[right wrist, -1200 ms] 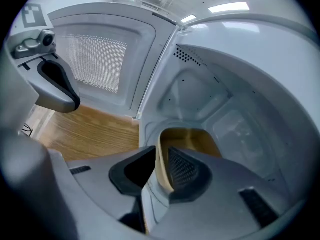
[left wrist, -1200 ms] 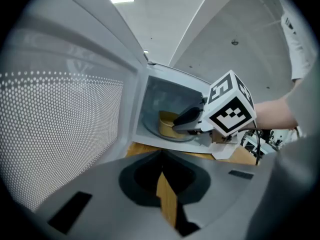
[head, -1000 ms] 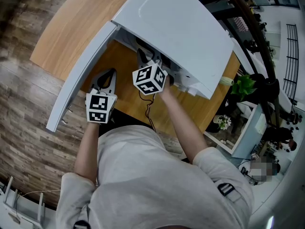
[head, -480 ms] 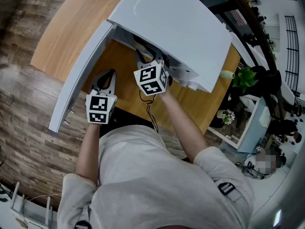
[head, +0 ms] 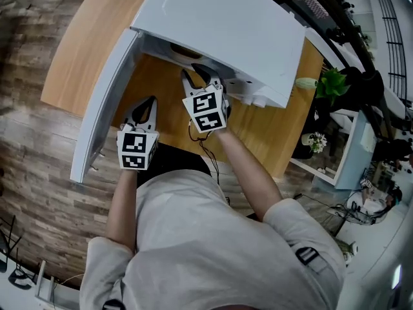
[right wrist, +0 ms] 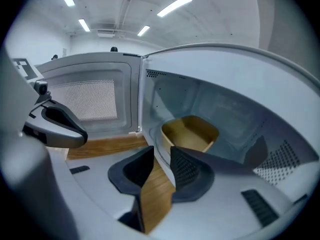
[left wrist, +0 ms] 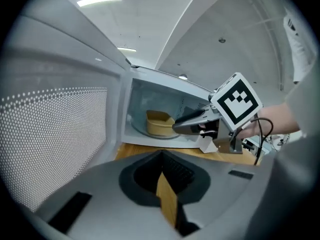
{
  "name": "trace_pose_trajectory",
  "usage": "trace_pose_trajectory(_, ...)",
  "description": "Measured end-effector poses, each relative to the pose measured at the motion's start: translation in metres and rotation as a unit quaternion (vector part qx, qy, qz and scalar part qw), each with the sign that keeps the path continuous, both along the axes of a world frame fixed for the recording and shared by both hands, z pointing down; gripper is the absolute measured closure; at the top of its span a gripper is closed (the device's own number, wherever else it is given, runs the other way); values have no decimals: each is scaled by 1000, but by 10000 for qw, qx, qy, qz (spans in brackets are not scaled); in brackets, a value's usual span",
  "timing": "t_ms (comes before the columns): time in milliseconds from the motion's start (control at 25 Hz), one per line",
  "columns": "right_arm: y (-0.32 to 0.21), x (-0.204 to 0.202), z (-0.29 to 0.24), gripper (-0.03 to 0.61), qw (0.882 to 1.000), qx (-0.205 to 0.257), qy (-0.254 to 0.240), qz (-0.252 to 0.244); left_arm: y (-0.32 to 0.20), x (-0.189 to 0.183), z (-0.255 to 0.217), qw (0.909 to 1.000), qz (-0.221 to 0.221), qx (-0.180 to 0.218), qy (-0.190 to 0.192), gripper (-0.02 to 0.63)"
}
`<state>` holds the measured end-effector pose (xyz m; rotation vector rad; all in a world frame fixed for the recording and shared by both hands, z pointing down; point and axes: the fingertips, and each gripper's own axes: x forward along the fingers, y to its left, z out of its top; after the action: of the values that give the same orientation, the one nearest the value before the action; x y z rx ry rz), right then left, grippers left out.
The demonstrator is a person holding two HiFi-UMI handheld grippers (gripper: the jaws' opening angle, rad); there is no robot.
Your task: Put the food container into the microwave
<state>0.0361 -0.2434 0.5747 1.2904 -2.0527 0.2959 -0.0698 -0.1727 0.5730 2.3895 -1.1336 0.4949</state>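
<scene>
white microwave (head: 226,24) on a wooden table (head: 84,37), door (head: 103,102) swung wide to the left. tan food container (right wrist: 190,132) inside on the glass plate. right gripper (head: 197,76) at the cavity mouth, jaws parted around nothing, container just beyond. left gripper (head: 145,105) beside the door, jaws pressed together, empty.

Left gripper (head: 152,100): jaws closed tip to tip, nothing between them. It is held nearer the body than the other, with its marker cube (head: 137,150) at the wrist end.
Left forearm (head: 122,199): bare, pointing nearly straight ahead.
Right gripper (head: 192,73): jaws slightly parted and empty, reached farther forward.
Right forearm (head: 248,173): bare, extended, angled inward toward the left one.
</scene>
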Motion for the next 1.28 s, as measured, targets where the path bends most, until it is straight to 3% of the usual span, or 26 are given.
trace_pose_trajectory(480, 58, 26, -1, 573, 9946, 91, -474, 918, 21, 20, -16, 9963, 803, 223, -192, 601)
trace_pose_trajectory(840, 114, 40, -7, 574, 9800, 152, -896, 1772, 34, 25, -36, 9893, 1380, 442, -150, 601)
trace_pose_trajectory(1280, 154, 64, -53, 574, 9586, 814, -1016, 2533, 30, 53, -64, 9835, 1684, 596, 287, 601)
